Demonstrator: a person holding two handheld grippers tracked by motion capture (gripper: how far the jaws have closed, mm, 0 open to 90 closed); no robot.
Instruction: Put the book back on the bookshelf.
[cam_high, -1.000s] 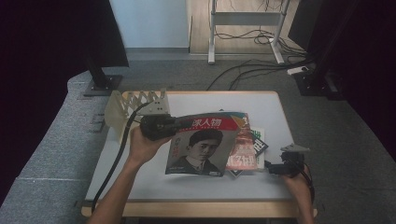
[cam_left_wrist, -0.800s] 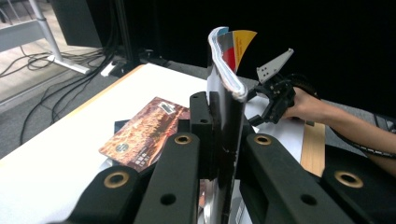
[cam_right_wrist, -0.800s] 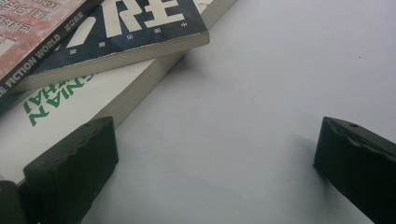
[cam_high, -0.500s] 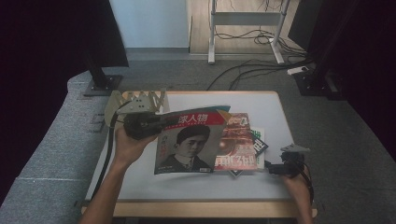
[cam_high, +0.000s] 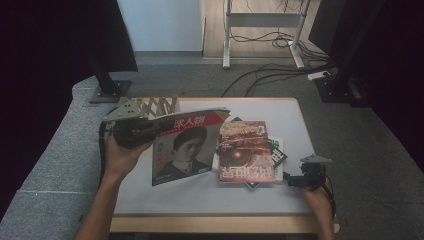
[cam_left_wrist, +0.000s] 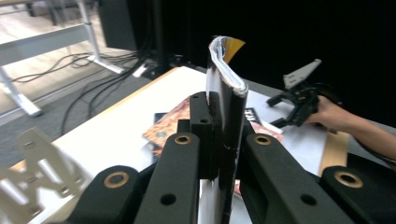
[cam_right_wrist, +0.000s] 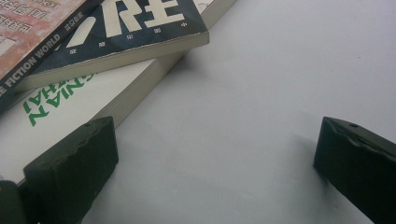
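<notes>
The left gripper (cam_high: 142, 131) clamps the spine edge of a portrait-cover magazine (cam_high: 185, 147), lifting it clear of the table (cam_high: 295, 120) just left of the book stack (cam_high: 248, 152), while the right gripper (cam_high: 300, 180) rests wide open and empty at the stack's right. Held by one thin edge, the magazine could sag, slip, or clip the metal rack (cam_high: 150, 106) behind it; bare tabletop lies in front of the stack
</notes>
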